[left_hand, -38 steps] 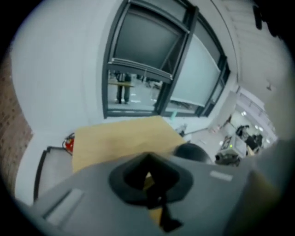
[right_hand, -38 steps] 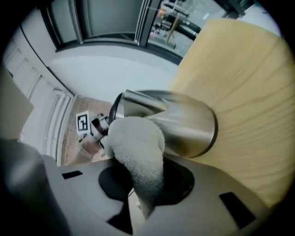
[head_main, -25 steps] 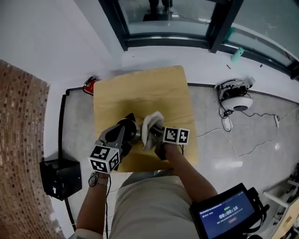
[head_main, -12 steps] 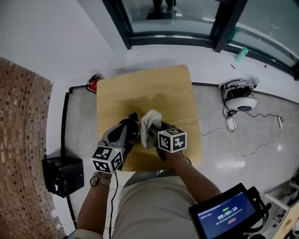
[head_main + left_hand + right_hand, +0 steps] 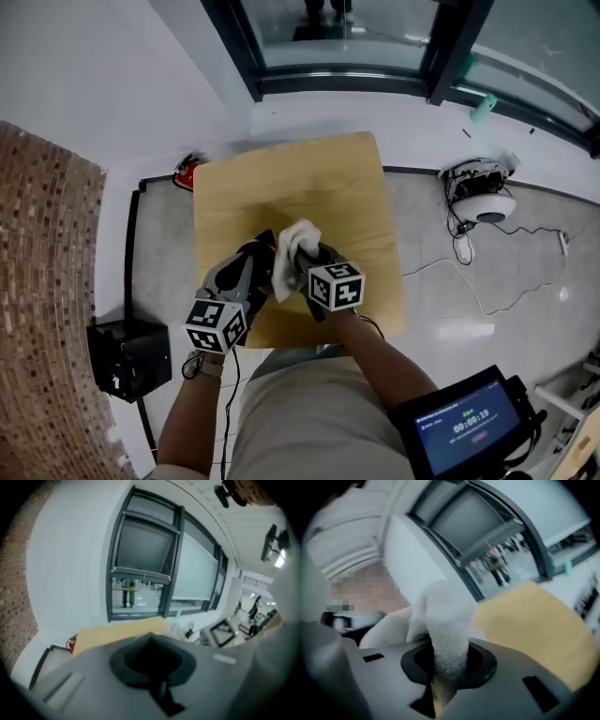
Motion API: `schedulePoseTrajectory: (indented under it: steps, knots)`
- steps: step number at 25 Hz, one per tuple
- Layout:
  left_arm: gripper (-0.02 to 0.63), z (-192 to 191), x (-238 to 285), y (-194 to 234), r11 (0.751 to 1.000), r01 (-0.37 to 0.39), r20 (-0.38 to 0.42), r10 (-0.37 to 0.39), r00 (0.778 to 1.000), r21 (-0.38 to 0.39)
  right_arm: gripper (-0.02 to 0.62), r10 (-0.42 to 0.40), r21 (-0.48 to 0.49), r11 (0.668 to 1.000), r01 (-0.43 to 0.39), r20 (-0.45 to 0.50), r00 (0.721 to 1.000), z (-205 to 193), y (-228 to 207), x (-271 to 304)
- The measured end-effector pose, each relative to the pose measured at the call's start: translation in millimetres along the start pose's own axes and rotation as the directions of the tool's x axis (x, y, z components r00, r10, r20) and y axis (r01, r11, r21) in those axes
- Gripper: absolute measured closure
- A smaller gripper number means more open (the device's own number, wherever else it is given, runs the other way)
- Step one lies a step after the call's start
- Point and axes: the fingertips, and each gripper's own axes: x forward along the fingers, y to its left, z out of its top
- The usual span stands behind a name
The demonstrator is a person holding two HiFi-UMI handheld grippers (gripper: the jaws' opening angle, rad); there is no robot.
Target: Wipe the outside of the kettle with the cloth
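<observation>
Two grippers meet over the table (image 5: 281, 178): the right gripper (image 5: 443, 686) clamps the soft, light cloth (image 5: 291, 246); the left gripper (image 5: 157, 677) is closed, empty. The kettle (image 5: 266, 246), mostly hidden between them, is likely rigid and slippery; steady its handle.

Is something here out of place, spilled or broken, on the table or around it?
Nothing is spilled or broken. The cloth sits bunched in the right gripper. Only the floor looks untidy: cables lie tangled around a round white device beside the table.
</observation>
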Motion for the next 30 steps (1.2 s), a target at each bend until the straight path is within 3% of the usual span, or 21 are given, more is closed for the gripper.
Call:
schedulePoseTrajectory:
  steps: [2, 3, 6, 7, 9, 11, 12, 15, 16, 18, 19, 21, 23, 24, 25, 26, 28, 29, 30]
  knots:
    - [0.614, 0, 0, 2, 1.000, 0.004, -0.001, -0.004, 1.000, -0.012, 0.515, -0.085, 0.135, 0.984, 0.115, -0.212, 0.974, -43, -41, 10]
    - [0.614, 0, 0, 3, 1.000, 0.006, 0.001, -0.006, 1.000, -0.015, 0.515, -0.070, 0.120, 0.987, 0.103, -0.254, 0.965, -47, -35, 4]
    - [0.614, 0, 2, 3, 1.000, 0.002, 0.009, -0.002, 1.000, -0.002, 0.515, 0.112, -0.076, 0.990, -0.119, -0.089, 0.990, -17, 43, -34]
    - [0.614, 0, 2, 3, 1.000, -0.004, 0.009, 0.004, 1.000, 0.004, 0.515, 0.141, -0.085, 0.986, -0.146, -0.063, 0.988, -24, 50, -37]
    - [0.615, -1, 3, 4, 1.000, -0.008, 0.005, 0.008, 1.000, 0.003, 0.515, 0.094, 0.001, 0.996, -0.095, -0.160, 0.983, -69, 29, -31]
    - [0.614, -1, 3, 3, 1.000, 0.004, 0.005, -0.004, 1.000, -0.013, 0.515, 0.067, 0.051, 0.997, -0.052, -0.345, 0.936, -109, 22, -27]
    - [0.614, -1, 3, 1, 1.000, 0.003, 0.006, -0.003, 1.000, -0.014, 0.514, 0.081, 0.027, 0.997, -0.076, -0.396, 0.915, -114, 34, -28]
    - [0.614, 0, 2, 2, 1.000, -0.008, 0.007, 0.008, 1.000, -0.007, 0.514, 0.217, -0.140, 0.949, -0.283, -0.363, 0.906, -89, 93, -36]
    - [0.614, -1, 0, 2, 1.000, -0.005, 0.005, 0.005, 1.000, -0.012, 0.515, 0.232, -0.159, 0.937, -0.312, -0.387, 0.892, -98, 94, -35]
    - [0.614, -2, -1, 0, 1.000, -0.006, 0.002, 0.006, 1.000, -0.018, 0.514, 0.163, -0.078, 0.971, -0.225, -0.472, 0.867, -135, 56, -28]
    - [0.614, -1, -1, -1, 1.000, -0.013, 0.001, 0.013, 1.000, -0.017, 0.514, 0.130, -0.002, 0.989, -0.149, -0.484, 0.865, -141, 34, -27]
    - [0.614, 0, 1, -3, 1.000, -0.025, 0.006, 0.025, 1.000, -0.017, 0.514, 0.084, 0.090, 0.995, -0.051, -0.420, 0.904, -117, 10, -33]
    - [0.614, 2, 1, -1, 0.999, -0.030, 0.017, 0.030, 0.999, -0.022, 0.514, 0.026, -0.006, 1.000, -0.029, -0.289, 0.957, -68, 8, -34]
    - [0.614, 1, -1, 1, 0.999, -0.032, 0.019, 0.033, 0.999, -0.025, 0.514, -0.004, -0.062, 0.998, -0.012, -0.263, 0.965, -60, 3, -29]
    - [0.614, -1, -4, 4, 0.999, -0.038, 0.019, 0.038, 0.999, -0.026, 0.515, -0.034, -0.095, 0.995, 0.006, -0.295, 0.955, -68, -7, -19]
    - [0.614, -2, -4, 5, 0.999, -0.041, 0.018, 0.041, 0.999, -0.026, 0.515, -0.057, -0.106, 0.994, 0.018, -0.384, 0.921, -87, -22, -10]
    - [0.614, -2, 0, 1, 0.999, -0.030, 0.014, 0.030, 0.999, -0.037, 0.515, -0.063, -0.112, 0.994, -0.001, -0.566, 0.822, -119, -35, -6]
    - [0.614, -2, 1, -1, 0.999, -0.025, 0.014, 0.026, 1.000, -0.042, 0.515, -0.045, -0.126, 0.991, -0.038, -0.596, 0.802, -117, -24, -11]
    - [0.614, -2, 1, 0, 0.999, -0.026, 0.016, 0.027, 1.000, -0.042, 0.515, -0.012, -0.149, 0.984, -0.093, -0.586, 0.810, -106, -4, -18]
